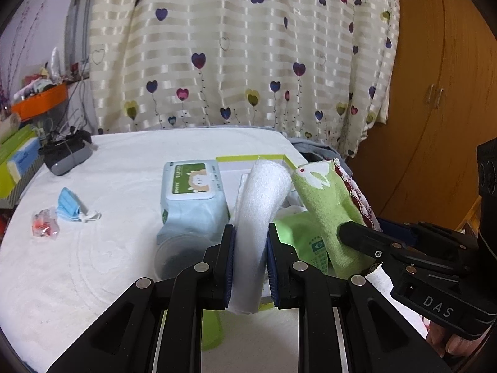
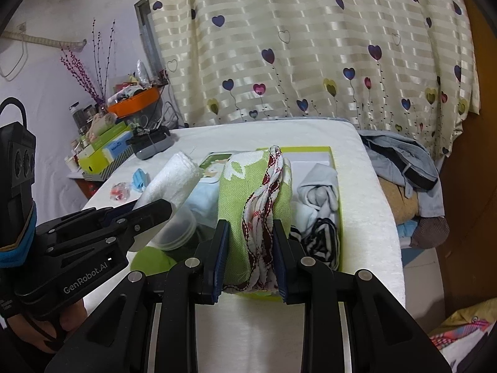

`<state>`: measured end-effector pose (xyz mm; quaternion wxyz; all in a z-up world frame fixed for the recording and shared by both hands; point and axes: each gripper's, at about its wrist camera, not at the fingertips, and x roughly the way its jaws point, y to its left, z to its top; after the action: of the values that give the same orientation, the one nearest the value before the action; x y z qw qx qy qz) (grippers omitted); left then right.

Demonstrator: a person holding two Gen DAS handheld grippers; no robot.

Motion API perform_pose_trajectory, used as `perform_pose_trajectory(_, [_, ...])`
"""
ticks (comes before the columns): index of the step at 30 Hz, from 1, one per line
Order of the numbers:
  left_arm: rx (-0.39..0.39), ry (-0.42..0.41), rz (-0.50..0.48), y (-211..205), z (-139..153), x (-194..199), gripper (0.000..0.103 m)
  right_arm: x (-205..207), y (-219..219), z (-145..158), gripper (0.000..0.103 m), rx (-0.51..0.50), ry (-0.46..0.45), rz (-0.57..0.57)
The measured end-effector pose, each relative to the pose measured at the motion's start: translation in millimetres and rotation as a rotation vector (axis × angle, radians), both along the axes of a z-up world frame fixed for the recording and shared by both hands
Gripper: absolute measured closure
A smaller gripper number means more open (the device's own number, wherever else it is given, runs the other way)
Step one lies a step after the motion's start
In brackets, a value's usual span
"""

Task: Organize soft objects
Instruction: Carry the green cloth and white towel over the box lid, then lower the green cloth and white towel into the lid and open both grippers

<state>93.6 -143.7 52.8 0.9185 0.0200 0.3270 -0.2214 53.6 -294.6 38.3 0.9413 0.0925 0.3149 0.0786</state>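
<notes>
Left claw (image 1: 250, 236) and right claw (image 2: 251, 242) side by side, angled downward, each clamped on cloth

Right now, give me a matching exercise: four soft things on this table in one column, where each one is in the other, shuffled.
Things:
1. white towel
2. green towel
3. blue face mask
4. striped cloth

Places:
A. lying loose on the table
B. in the green-edged box
C. clamped in the right gripper
D. clamped in the left gripper

Pairs: 1-D, 2-C, 3-A, 4-B
</notes>
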Motion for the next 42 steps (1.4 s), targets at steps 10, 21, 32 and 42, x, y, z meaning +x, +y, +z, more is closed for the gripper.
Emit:
perform_pose_trajectory(10, [0.043,0.012,-0.019,-20.1,-5.2,16.2,0.086,12.3,-17.6,-9.3,0.075,0.000,0.025,-0.029])
perform_pose_trajectory(21, [0.076,0.046,-0.027,-40.2,-11.5,39.8,0.086,28.5,-35.8,-16.2,0.075,-0.005,0.048,-0.051])
perform_pose_trajectory(32, [0.111,0.084,-0.034,-63.2,-15.9,72.2,0.086,59.6,-50.3,-24.0,0.075,-0.014,0.079,-0.060])
perform_pose_trajectory(42, [0.141,0.142,-0.016,-84.2,-30.2,106.3,0.085,94.3,-53.8,-30.8,0.075,-0.016,0.107,-0.032])
